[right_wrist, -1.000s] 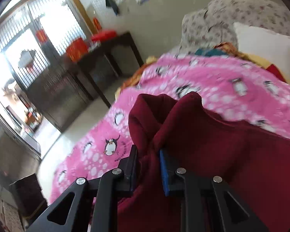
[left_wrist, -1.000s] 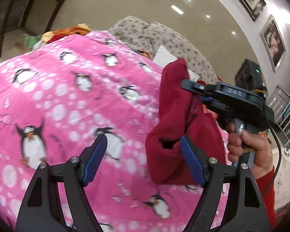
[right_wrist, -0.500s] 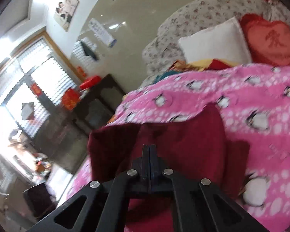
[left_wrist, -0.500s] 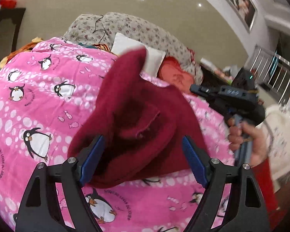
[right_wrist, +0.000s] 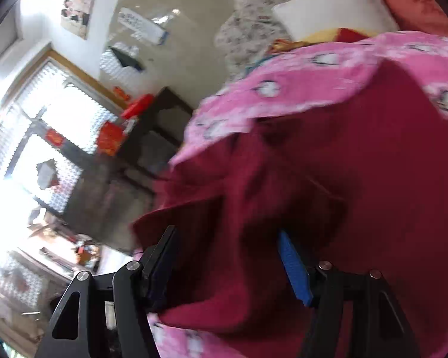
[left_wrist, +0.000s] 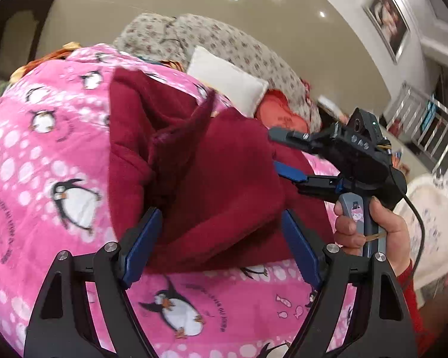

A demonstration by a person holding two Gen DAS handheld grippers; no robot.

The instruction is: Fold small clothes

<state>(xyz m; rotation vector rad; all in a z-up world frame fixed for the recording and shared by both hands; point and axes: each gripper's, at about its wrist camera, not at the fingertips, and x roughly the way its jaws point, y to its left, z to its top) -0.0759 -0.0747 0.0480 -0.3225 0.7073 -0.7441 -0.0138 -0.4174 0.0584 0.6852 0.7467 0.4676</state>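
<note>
The dark red fleece garment (left_wrist: 224, 185) is lying bunched on the pink penguin blanket (left_wrist: 44, 155) of the bed, one flap sticking up near the white pillow (left_wrist: 227, 83). The left gripper (left_wrist: 221, 244) is hovering at its near hem with fingers (left_wrist: 143, 244) spread wide, cloth sitting between them but not pinched. The right gripper (right_wrist: 227, 268) is also standing wide, its fingers (right_wrist: 292, 268) apart with a fold of the garment draped loosely between them; nothing is being clamped. The person's right hand (left_wrist: 373, 226) is gripping that tool's handle.

The fleece is looking soft, light and limp, thick enough to hold a crease poorly, so it is probably best taken at a hem or corner edge, pinching a single layer. Print on the blanket under the penguins and markings on the right tool's body are too small to read
</note>
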